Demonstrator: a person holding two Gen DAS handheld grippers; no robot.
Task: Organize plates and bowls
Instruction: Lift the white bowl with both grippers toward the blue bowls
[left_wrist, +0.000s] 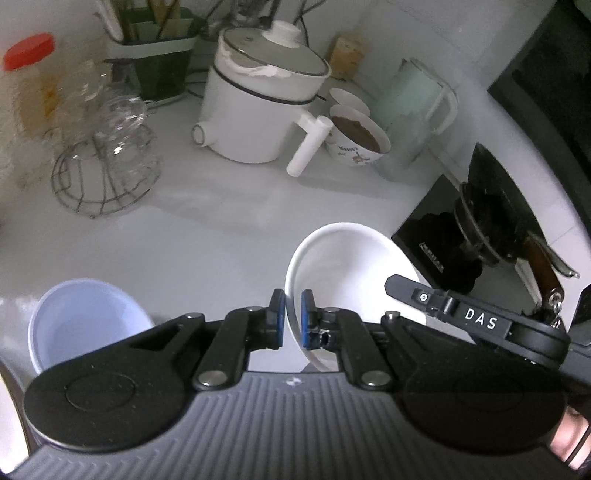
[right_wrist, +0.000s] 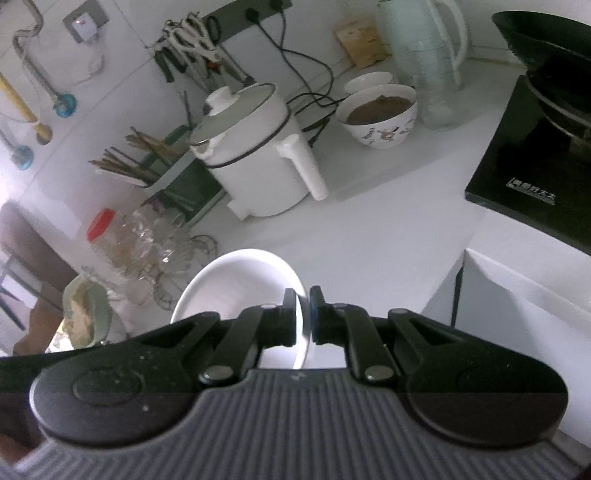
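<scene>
Left gripper (left_wrist: 293, 318) has its blue pads pinched tight on the left rim of a white bowl (left_wrist: 347, 258), held tilted above the counter (left_wrist: 207, 236). Right gripper (right_wrist: 302, 317) is clamped the same way on the bowl's opposite rim, so both hold one bowl. Off to the left gripper's lower left sits a pale blue bowl (left_wrist: 79, 321); straight ahead stands a white electric pot (left_wrist: 258, 107).

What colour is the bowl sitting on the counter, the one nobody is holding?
Pale blue bowl. It shows best in the left wrist view, at the lower left.
</scene>
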